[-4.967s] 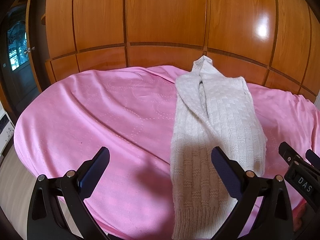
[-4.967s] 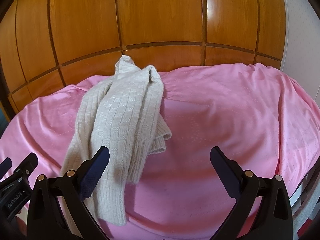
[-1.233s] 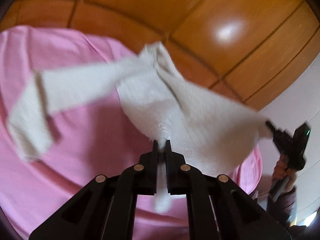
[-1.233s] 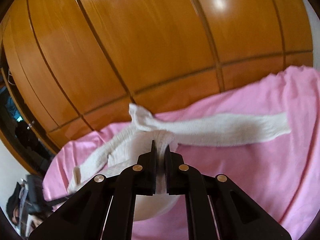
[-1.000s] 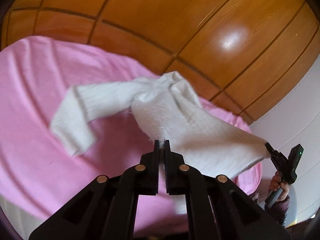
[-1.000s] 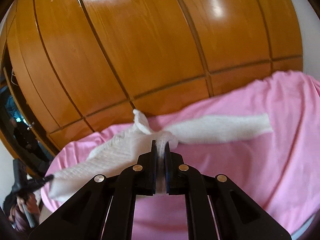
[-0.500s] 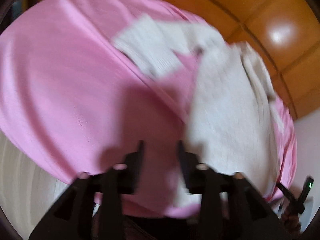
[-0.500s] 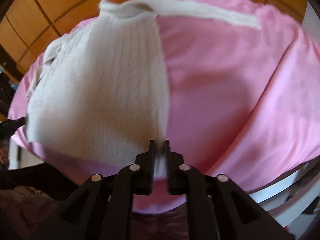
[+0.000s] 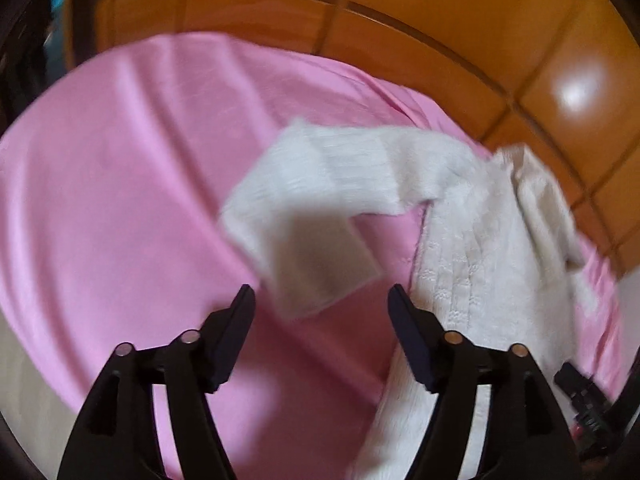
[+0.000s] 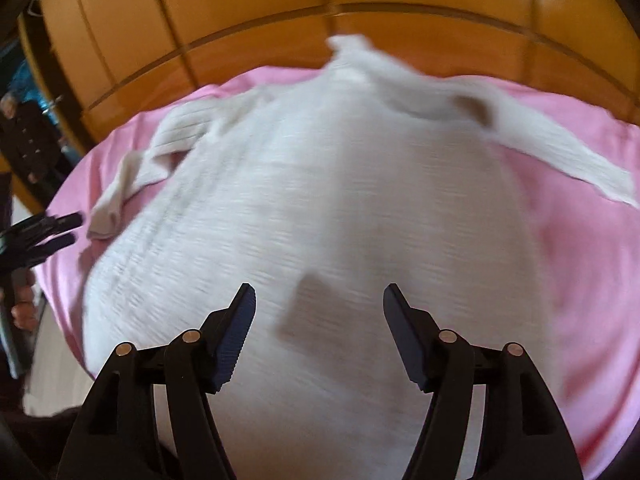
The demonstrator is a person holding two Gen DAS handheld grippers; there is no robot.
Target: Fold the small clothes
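Cream knit, ribbed and blurred: we see one sweater spread flat on the pink bedsheet, body toward us, two sleeves out, one bent back on itself. Our two tools hover above it, left gripper and right gripper, both with jaws spread wide, holding nothing.

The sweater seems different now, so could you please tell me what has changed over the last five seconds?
The white sweater, first bunched lengthwise, was pinched by both grippers, lifted, shaken out and laid flat, sleeves spread. The left gripper and right gripper have since let go and stand open. The pink sheet and wooden panels are unchanged.
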